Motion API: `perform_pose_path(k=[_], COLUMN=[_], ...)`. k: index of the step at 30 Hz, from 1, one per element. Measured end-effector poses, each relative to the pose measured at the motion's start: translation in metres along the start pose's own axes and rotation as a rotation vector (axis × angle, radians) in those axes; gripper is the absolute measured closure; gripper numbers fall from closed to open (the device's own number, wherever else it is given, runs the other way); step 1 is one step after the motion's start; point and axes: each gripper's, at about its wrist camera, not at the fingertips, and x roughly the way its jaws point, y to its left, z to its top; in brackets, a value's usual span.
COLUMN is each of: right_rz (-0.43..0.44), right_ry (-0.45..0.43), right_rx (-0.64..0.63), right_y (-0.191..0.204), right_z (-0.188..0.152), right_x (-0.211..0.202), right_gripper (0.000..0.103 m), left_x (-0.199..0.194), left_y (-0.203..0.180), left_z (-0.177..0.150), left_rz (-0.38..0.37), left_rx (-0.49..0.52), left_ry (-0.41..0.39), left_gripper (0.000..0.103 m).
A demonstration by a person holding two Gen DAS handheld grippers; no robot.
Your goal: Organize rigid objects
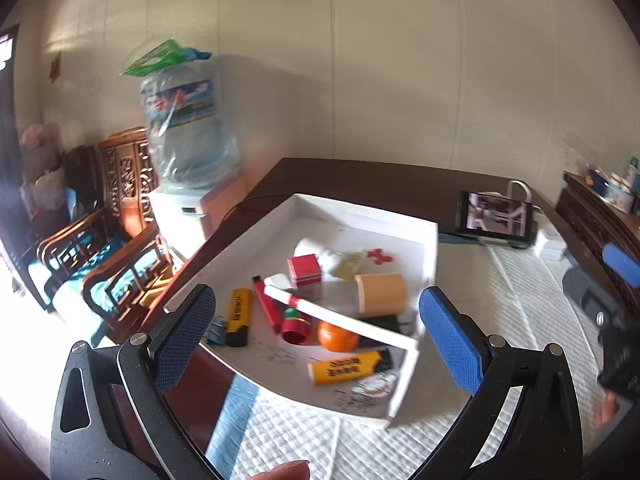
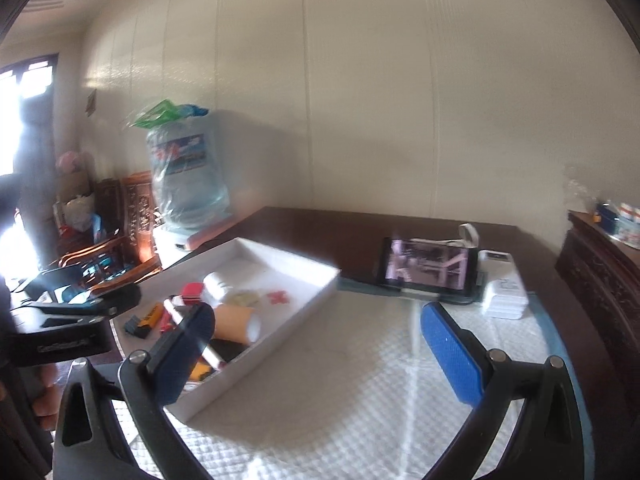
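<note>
Left gripper (image 1: pixel 316 336): jaws spread wide, nothing between the blue pads; it hangs above the near end of the white tray (image 1: pixel 428 240).
Right gripper (image 2: pixel 316 344): jaws likewise wide apart and empty; it hangs over the white quilted mat (image 2: pixel 360 400), just right of the tray (image 2: pixel 320 280).

Contents of the tray, seen from the left wrist:
- Orange (image 1: pixel 338 336), near the front, touching a red bottle cap (image 1: pixel 296 330) on its left.
- Yellow marker (image 1: pixel 346 366), lying flat nearest the front wall.
- Second yellow marker (image 1: pixel 239 316), at the left wall, a blue binder clip (image 1: pixel 216 332) just beside it.
- Red pen (image 1: pixel 266 304), lying between the left marker and the cap.
- White divider strip (image 1: pixel 340 318), running aslant across the middle.
- Tan paper cup (image 1: pixel 380 294), on its side behind the divider.
- Red box (image 1: pixel 304 268), left of the cup.
- White cup (image 1: pixel 316 252), tipped over behind the red box.
- Red flower-shaped piece (image 1: pixel 380 256), toward the far wall.

Beyond the tray:
- Phone (image 1: pixel 496 220), propped upright, screen lit, behind the tray's far right corner.
- Water dispenser bottle (image 1: pixel 188 132), left of the tray, off the table.
- Carved wooden chair (image 1: pixel 116 240), further left.
</note>
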Motion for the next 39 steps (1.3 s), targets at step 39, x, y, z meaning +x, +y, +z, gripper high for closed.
perform_pose_path(k=[39], right_rz=[-0.124], right_ry=[-0.136], right_rx=[0.288], right_y=[-0.117], right_z=[-0.047], right_x=[-0.104], right_gripper=[0.000], left_x=[-0.052], left_y=[-0.037], left_z=[-0.033], left_rz=[-0.051], left_rx=[0.029], left_ry=[0.001], left_gripper=[0.000])
